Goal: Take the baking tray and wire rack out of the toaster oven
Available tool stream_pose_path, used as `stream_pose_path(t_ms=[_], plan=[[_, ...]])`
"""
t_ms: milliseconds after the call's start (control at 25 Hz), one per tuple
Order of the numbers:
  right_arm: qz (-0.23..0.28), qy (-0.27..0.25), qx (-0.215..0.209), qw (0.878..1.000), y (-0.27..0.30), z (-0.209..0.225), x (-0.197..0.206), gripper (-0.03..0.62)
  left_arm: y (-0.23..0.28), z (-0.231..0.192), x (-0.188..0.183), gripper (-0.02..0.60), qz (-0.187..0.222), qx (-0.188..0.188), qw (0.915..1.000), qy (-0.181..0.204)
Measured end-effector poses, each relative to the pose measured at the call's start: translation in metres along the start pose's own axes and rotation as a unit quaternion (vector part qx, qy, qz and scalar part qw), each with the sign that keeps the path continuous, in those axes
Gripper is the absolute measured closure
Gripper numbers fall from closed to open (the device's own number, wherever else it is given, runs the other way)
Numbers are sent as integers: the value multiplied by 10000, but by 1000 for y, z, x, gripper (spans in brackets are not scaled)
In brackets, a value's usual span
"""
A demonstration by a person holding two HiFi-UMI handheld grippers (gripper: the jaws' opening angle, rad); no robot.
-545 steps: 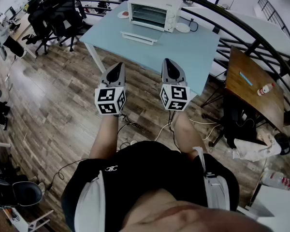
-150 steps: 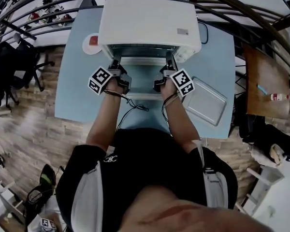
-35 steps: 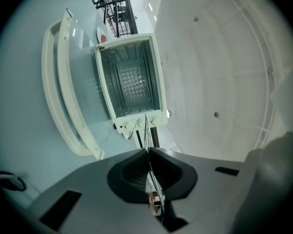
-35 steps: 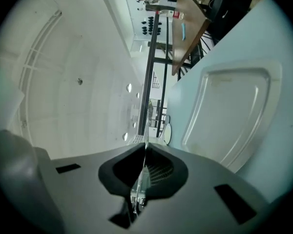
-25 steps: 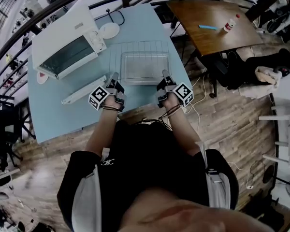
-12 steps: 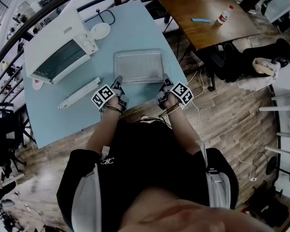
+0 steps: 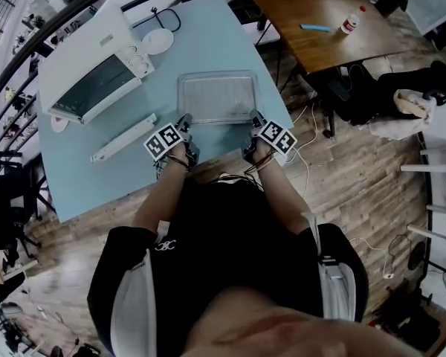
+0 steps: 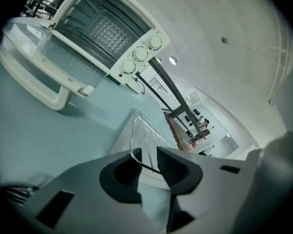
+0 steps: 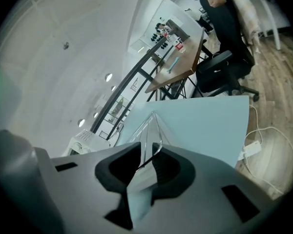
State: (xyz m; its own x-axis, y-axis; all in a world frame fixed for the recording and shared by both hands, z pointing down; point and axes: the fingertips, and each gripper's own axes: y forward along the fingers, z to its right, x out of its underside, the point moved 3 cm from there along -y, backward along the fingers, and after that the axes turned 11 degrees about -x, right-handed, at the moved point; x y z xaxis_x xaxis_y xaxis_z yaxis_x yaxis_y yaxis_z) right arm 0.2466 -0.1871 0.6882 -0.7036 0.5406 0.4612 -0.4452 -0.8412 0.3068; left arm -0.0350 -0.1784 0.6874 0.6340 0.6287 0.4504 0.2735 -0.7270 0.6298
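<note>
Wire rack (image 8: 142,131) rim sits between parted left tongs (image 8: 149,154), unclear from overhead.

Bright, even indoor light; head view sharp, straight lines bow toward 12 o'clock; both gripper views strong fisheye, black corners, smeared rims; ceiling lamps (image 9: 109,77) give small glare at 10 o'clock; 6 o'clock foreground soft.

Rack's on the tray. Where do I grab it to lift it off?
Take the wire rack by its near edge wire, one corner per gripper, coming from the person's side. It lies flat on the tray, and that wire sits between the open left gripper and right gripper.
</note>
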Motion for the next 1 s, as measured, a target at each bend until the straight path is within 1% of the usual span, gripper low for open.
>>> stream_pose_path(t_ms=[120, 200, 320, 360, 440, 520, 560, 600, 640, 680, 840, 920, 1000], plan=[[-143, -304, 302, 9990, 2, 3, 5, 514, 2, -5, 2, 470, -77, -207, 9996, 170], [-208, -479, 547, 9971, 1, 6, 6, 498, 3, -7, 5, 470, -156, -315, 9992, 202], [-227, -903, 954, 9911, 0, 9, 2, 432, 3, -11, 4, 468, -152, -465, 9984, 289], [-224, -1055, 1034, 9888, 0, 10, 0, 428, 3, -12, 3, 467, -116, -511, 9980, 364], [-223, -1215, 1086, 9864, 0, 12, -2, 441, 4, -14, 2, 460, -74, -577, 9969, 524], [-224, -1233, 1099, 9860, 1, 15, -2, 450, 6, -17, 3, 442, -109, -697, 9947, 752], [-228, -1257, 1103, 9857, 1, 16, -1, 455, 8, -19, 4, 372, -138, -787, 9924, 938], [-235, -1294, 1102, 9852, 1, 16, 0, 464, 9, -20, 6, 331, -161, -866, 9896, 1138], [-240, -1333, 1097, 9847, 2, 15, 0, 464, 9, -21, 7, 331, -171, -915, 9872, 1292], [-244, -1360, 1094, 9843, 3, 15, 1, 462, 10, -22, 7, 328, -175, -936, 9860, 1369], [-325, -1563, 1125, 9807, 4, 14, 2, 464, 12, -25, 8, 323, -226, -976, 9838, 1490], [-375, -1745, 1153, 9772, 3, 15, 2, 464, 14, -25, 9, 314, -267, -1028, 9800, 1680], [-402, -1828, 1202, 9750, 1, 17, 3, 464, 16, -26, 11, 307, -344, -1112, 9743, 1929]])
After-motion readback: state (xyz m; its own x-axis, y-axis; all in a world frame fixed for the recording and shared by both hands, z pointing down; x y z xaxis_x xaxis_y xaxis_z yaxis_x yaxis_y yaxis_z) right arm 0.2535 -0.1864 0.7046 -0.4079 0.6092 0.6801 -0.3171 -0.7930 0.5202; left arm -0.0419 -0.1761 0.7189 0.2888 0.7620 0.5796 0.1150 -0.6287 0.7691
